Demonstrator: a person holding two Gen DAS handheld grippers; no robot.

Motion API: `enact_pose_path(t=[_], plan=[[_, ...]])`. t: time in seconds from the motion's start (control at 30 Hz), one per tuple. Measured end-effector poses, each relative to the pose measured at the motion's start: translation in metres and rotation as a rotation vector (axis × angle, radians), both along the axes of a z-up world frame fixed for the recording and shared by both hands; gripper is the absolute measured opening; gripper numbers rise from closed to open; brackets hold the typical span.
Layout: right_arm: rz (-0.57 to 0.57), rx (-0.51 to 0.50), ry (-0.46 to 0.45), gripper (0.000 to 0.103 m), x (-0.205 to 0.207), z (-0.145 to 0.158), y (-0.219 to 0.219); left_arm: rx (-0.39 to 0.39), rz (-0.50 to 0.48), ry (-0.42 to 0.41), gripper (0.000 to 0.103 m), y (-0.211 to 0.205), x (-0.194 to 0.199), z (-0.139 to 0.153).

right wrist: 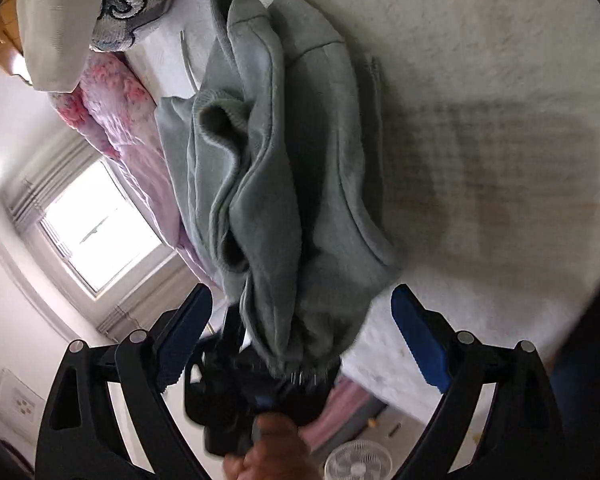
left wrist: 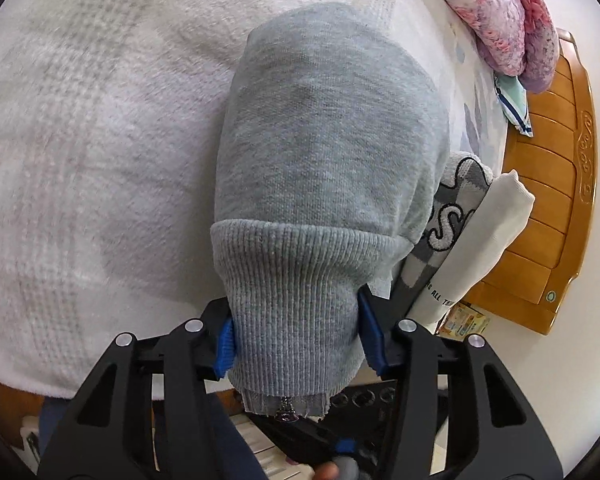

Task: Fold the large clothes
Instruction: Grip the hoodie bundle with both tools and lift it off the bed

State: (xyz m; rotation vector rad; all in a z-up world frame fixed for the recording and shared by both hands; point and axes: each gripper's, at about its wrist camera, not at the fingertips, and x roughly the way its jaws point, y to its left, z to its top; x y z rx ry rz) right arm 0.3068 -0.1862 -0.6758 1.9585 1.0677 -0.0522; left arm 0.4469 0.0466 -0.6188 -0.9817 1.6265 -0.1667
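Observation:
A grey sweatshirt [left wrist: 324, 128] lies folded into a long bundle on the bed, its ribbed hem towards me. My left gripper [left wrist: 298, 338] is shut on that hem, both blue pads pressing into the rib, and a zip pull [left wrist: 286, 414] hangs below. In the right wrist view the same sweatshirt [right wrist: 284, 184] droops in loose folds between the fingers of my right gripper [right wrist: 304, 332]. That gripper stands wide open, with its pads clear of the cloth on both sides. Below the cloth a hand [right wrist: 272, 440] grips a black tool body.
A white fleecy blanket [left wrist: 100, 140] covers the bed. At the right lie a folded grey-and-white knit [left wrist: 456, 208], a folded white garment [left wrist: 496, 232], a pink floral quilt [left wrist: 504, 12] and the wooden bed end [left wrist: 556, 200]. A window [right wrist: 96, 232] and a fan [right wrist: 356, 460] lie beyond.

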Motion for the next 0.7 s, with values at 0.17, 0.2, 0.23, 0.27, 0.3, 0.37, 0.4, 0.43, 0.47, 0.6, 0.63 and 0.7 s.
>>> enact_pose_path(t=[0.17, 0.2, 0.23, 0.27, 0.3, 0.37, 0.4, 0.43, 0.47, 0.6, 0.63, 0.7], plan=[[-0.059, -0.006, 0.039, 0.092, 0.007, -0.024, 0.006, 0.002, -0.004, 0.013, 0.049, -0.012, 0.0, 0.002], [-0.073, -0.001, 0.043, 0.092, 0.009, -0.028, 0.007, 0.003, -0.009, 0.013, 0.05, -0.015, 0.001, 0.001], [-0.088, 0.013, 0.039, 0.092, 0.01, -0.031, 0.008, 0.002, -0.009, 0.014, 0.05, -0.016, 0.0, 0.001], [-0.093, 0.02, 0.036, 0.091, 0.012, -0.033, 0.008, 0.003, -0.004, 0.014, 0.05, -0.019, 0.003, 0.001], [-0.091, 0.017, 0.03, 0.09, 0.014, -0.033, 0.007, 0.005, 0.0, 0.012, 0.051, -0.018, 0.003, 0.001], [-0.086, 0.023, 0.004, 0.07, 0.018, -0.03, 0.006, 0.006, 0.012, 0.01, 0.054, -0.016, 0.004, 0.0], [-0.056, 0.006, -0.008, 0.063, 0.022, -0.027, 0.003, 0.008, 0.016, 0.016, 0.054, -0.014, 0.004, 0.0], [-0.034, -0.009, -0.02, 0.055, 0.025, -0.024, -0.001, 0.013, 0.015, 0.03, 0.057, -0.011, 0.004, -0.001], [-0.009, -0.025, -0.024, 0.049, 0.028, -0.022, -0.004, 0.013, 0.013, 0.037, 0.062, -0.007, 0.003, -0.002], [0.097, -0.106, -0.01, 0.04, 0.04, -0.009, -0.02, 0.028, -0.01, 0.006, 0.081, 0.006, 0.001, 0.01], [0.127, -0.121, -0.014, 0.038, 0.041, -0.006, -0.023, 0.044, -0.02, -0.015, 0.081, 0.01, 0.002, 0.015], [0.192, -0.145, -0.028, 0.035, 0.044, -0.002, -0.029, 0.096, -0.05, -0.056, 0.084, 0.022, 0.008, 0.027]])
